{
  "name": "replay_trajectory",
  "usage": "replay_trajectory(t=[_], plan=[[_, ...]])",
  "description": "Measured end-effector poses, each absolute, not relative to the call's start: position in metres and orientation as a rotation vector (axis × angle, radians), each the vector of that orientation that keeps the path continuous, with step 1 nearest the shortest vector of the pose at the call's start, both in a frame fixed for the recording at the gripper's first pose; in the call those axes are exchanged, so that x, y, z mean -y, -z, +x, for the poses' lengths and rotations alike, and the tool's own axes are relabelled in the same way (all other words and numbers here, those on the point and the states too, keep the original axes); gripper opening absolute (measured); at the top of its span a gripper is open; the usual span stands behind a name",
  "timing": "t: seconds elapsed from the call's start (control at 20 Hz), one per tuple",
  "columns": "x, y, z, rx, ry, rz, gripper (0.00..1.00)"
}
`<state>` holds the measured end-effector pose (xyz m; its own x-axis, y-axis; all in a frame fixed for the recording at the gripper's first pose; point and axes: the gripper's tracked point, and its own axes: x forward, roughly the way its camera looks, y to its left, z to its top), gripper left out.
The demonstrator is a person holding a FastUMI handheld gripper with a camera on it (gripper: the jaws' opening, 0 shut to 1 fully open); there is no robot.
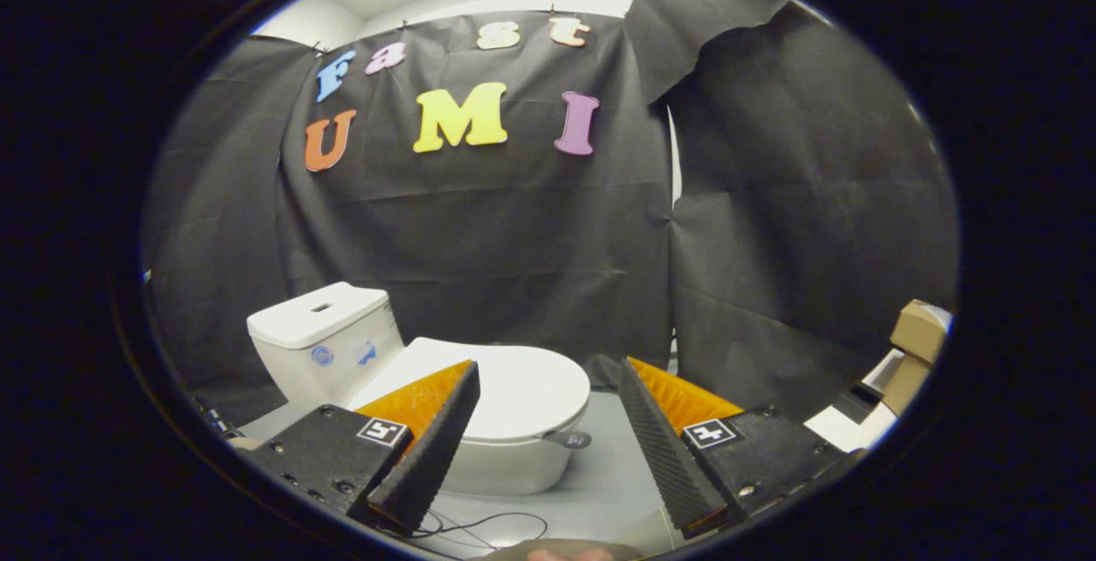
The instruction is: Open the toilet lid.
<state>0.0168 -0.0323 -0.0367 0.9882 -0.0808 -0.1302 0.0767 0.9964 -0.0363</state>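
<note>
- Fingers of my gripper [548,381] stand wide apart with nothing between them but open air; neither one touches anything.
- Toilet [402,373] sits ahead of me at about eleven o'clock from the gap between the fingers, low on a grey floor [612,475].
- Its lid [522,390] lies flat and closed over the bowl [505,462], reaching from behind my left finger [428,450] toward the middle of the gap.
- I see the left finger crossing in front of the lid's near left part; whether it is close to the lid I cannot tell.
- A small dark tab [569,438] sticks out at the lid's front rim, at roughly three o'clock on the lid, between my two fingers.
- The tank [321,334] stands behind the lid at about ten o'clock, with a slot-like button on its top and two small blue marks on its front.
- My right finger [664,450] points over bare floor, well apart from the toilet, at three o'clock from it.
- Thin dark cables [479,527] trail on the floor just below the bowl, at six o'clock from it.
- Cardboard boxes [916,347] sit off at three o'clock beyond the right finger, near the black cloth wall [771,244].
- A bit of a hand [561,554] shows at six o'clock, under the gripper.
</note>
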Motion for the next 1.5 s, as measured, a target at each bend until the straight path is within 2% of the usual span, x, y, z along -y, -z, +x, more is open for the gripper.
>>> replay_trajectory(t=[0.85, 1.5], plan=[[0.051, 0.109, 0.070, -0.336, 0.137, -0.011, 1.00], [0.060, 0.186, 0.103, -0.617, 0.063, 0.362, 1.00]])
